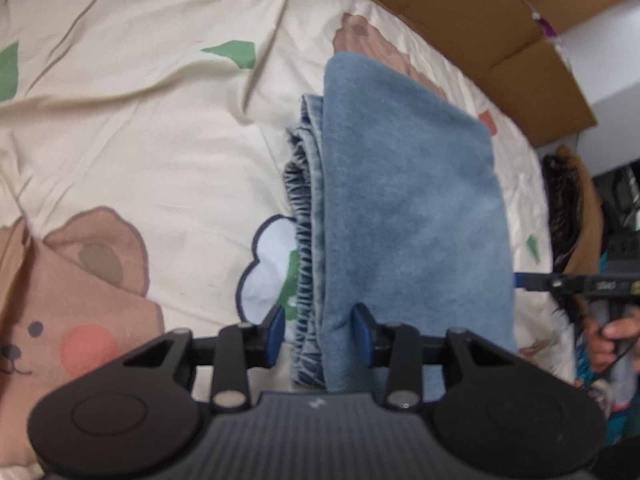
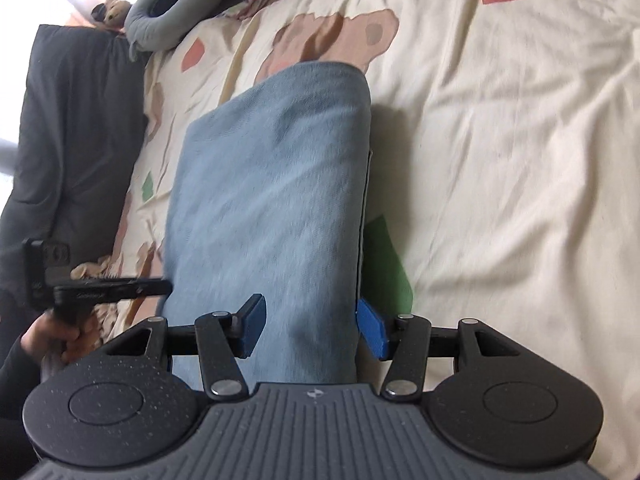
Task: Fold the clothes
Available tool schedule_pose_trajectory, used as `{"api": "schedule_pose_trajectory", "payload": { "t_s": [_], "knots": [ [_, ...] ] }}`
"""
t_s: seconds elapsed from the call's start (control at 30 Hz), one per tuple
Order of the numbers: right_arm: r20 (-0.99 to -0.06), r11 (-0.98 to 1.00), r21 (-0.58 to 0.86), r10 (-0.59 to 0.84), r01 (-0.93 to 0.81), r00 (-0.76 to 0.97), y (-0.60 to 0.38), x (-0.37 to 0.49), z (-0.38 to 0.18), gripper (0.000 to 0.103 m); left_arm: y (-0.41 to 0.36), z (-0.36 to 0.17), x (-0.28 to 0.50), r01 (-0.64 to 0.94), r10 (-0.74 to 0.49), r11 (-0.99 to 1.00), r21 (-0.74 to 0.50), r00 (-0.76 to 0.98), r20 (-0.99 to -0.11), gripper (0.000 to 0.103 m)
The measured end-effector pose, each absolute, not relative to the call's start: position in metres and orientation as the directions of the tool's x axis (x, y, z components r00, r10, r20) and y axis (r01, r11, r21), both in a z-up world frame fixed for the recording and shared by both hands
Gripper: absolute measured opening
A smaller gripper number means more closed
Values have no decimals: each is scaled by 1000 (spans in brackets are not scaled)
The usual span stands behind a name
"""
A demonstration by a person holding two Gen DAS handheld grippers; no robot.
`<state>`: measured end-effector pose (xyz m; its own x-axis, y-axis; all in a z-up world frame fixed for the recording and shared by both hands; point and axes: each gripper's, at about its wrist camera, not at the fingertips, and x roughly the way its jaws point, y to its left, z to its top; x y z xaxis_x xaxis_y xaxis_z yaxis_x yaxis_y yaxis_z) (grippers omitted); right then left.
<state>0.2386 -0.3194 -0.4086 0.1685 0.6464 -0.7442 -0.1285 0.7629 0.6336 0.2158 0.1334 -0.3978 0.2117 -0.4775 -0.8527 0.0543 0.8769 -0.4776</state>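
Note:
A folded pair of light blue jeans [image 1: 412, 184] lies on the bed, its gathered elastic waistband [image 1: 304, 240] showing along the left side. My left gripper [image 1: 319, 332] is open at the near end of the stack, its blue pads either side of the waistband edge without pressing it. From the other side, the same jeans [image 2: 272, 184] show as a smooth folded panel. My right gripper [image 2: 312, 328] hangs open just above that end, with the cloth lying between its spread fingers. Each gripper appears in the other's view, hand-held: the right [image 1: 576, 282], the left [image 2: 100, 288].
The cream bedsheet [image 1: 140, 120] has bear, cloud and leaf prints and is wrinkled. Cardboard boxes [image 1: 480, 20] stand past the bed's far edge. A dark garment [image 2: 68, 140], a grey neck pillow [image 2: 172, 12] and a plush toy [image 2: 112, 10] lie at the bed's other side.

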Motion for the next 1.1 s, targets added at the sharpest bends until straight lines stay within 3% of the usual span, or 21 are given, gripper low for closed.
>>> {"api": "schedule_pose_trajectory", "payload": {
  "t_s": [0.07, 0.13, 0.5, 0.67, 0.8, 0.97, 1.03, 1.1],
  "knots": [
    [-750, 772, 621, 635, -133, 183, -315, 242, -410, 61, 136, -395, 216, 54, -496, 866, -497, 219, -841, 38],
    [-760, 782, 610, 623, -129, 185, -312, 245, -414, 63, 136, -396, 219, 50, -499, 863, -502, 230, -835, 47],
    [-719, 745, 657, 666, -121, 199, -300, 250, -433, 62, 134, -422, 252, 23, -596, 791, -611, 253, -762, 61],
    [-689, 716, 688, 696, -121, 201, -300, 258, -444, 62, 135, -436, 261, -14, -621, 764, -645, 253, -742, 77],
    [-672, 699, 705, 713, -122, 200, -299, 263, -448, 57, 134, -438, 262, -26, -632, 752, -659, 254, -732, 75],
    [-655, 683, 719, 728, -129, 200, -301, 264, -446, 33, 134, -436, 261, -34, -645, 739, -673, 255, -720, 69],
    [-652, 681, 719, 730, -139, 204, -301, 262, -442, 29, 134, -435, 261, -37, -650, 733, -679, 256, -716, 62],
    [-651, 681, 716, 730, -153, 206, -300, 261, -437, 25, 133, -434, 261, -36, -653, 730, -682, 256, -713, 60]
  ]
}}
